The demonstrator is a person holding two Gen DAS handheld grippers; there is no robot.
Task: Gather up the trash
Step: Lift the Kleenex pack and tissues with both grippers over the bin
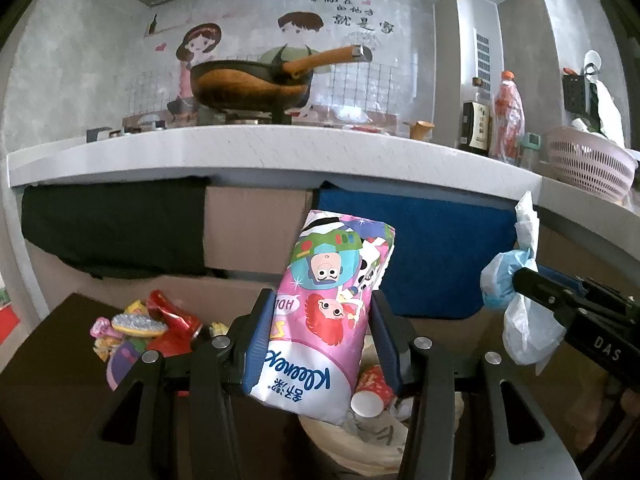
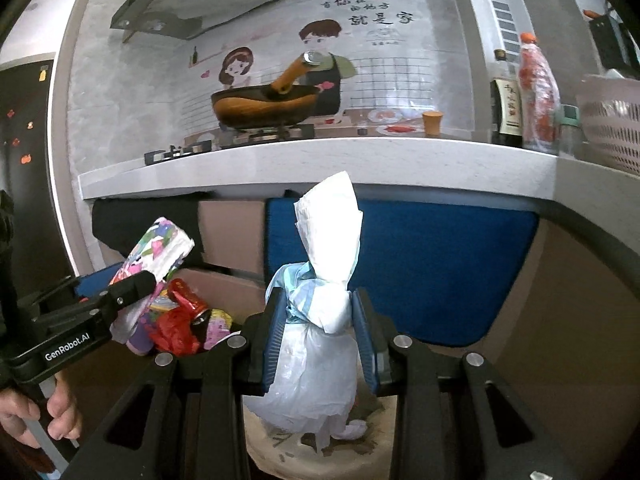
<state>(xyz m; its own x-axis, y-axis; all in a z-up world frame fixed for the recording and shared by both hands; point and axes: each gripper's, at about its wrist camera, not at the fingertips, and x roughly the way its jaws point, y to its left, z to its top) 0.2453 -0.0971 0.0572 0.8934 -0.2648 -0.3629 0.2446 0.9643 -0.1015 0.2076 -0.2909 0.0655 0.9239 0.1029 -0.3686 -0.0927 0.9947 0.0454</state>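
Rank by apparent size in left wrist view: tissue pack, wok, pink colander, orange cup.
1. tissue pack, though closest to the camera
2. wok
3. pink colander, partly cropped
4. orange cup

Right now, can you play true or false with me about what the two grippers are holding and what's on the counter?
1. The left gripper holds a pink tissue pack. True.
2. The right gripper is empty. False: it is shut on a wad of white plastic and tissue.
3. A pan sits on the stove. True.
4. The pile of wrappers lies up on the counter. False: it lies on a dark surface below the counter.
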